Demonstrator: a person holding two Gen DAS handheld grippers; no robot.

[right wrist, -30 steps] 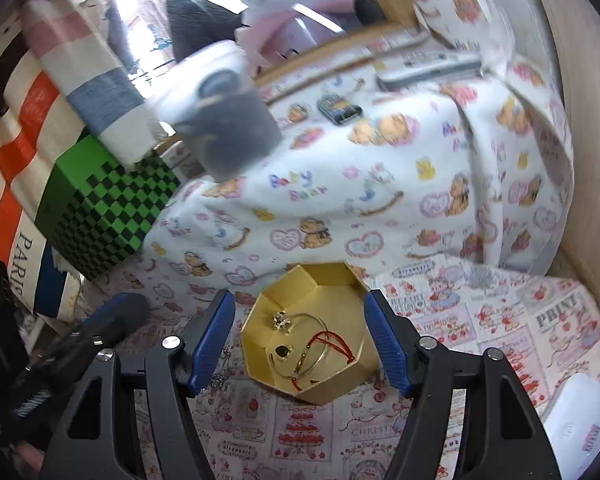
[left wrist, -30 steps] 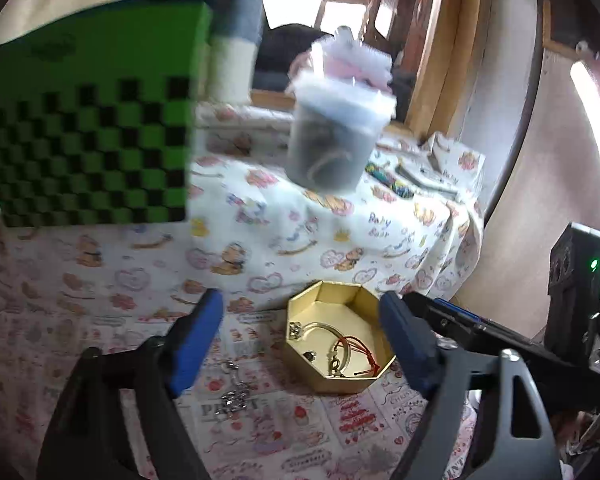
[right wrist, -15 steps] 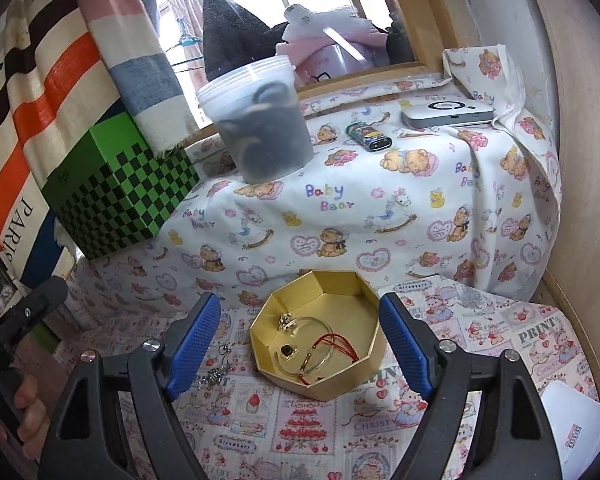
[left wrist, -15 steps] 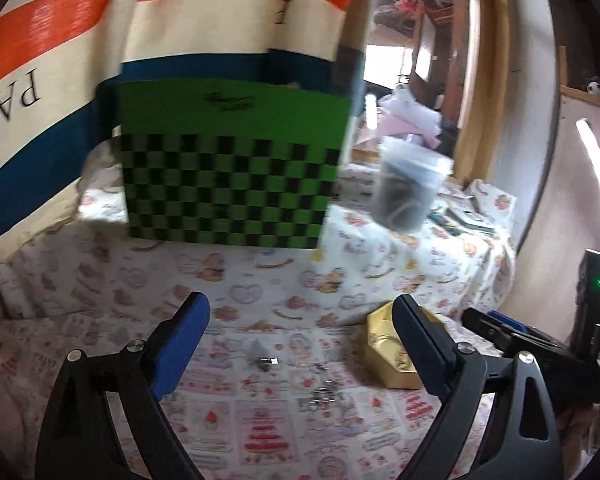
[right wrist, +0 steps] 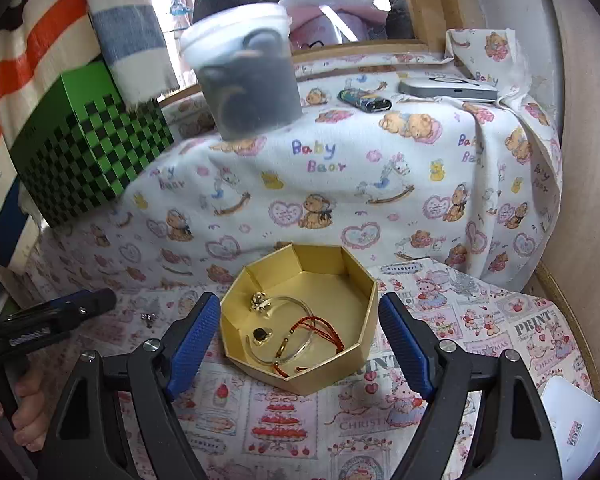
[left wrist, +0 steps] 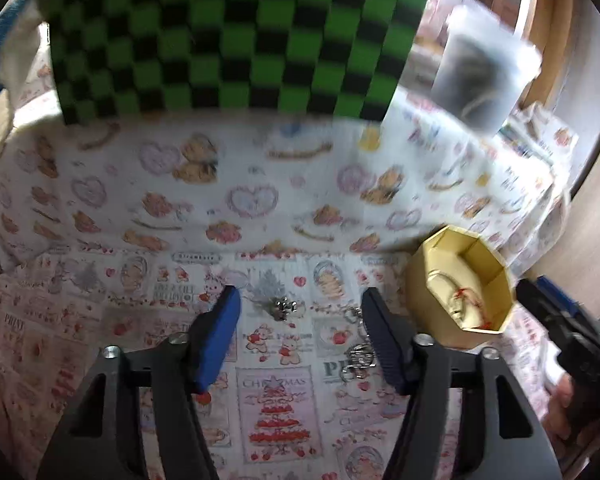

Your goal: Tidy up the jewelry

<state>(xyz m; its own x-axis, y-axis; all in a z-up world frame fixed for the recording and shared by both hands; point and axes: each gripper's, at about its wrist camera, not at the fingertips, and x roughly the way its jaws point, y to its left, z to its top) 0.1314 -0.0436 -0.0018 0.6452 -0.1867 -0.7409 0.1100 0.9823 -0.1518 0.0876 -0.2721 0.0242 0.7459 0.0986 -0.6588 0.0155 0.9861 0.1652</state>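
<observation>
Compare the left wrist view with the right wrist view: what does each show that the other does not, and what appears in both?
Only the left wrist view shows the silver chain lying on the cloth beside the gold box, partly behind the open left gripper.

Only the right wrist view shows the phone, the lighter, the white card, and the box's contents clearly: a bangle, a red cord and a ring, with the open right gripper either side.

Both show the gold box, green checked box, plastic tub and a small silver charm.
</observation>
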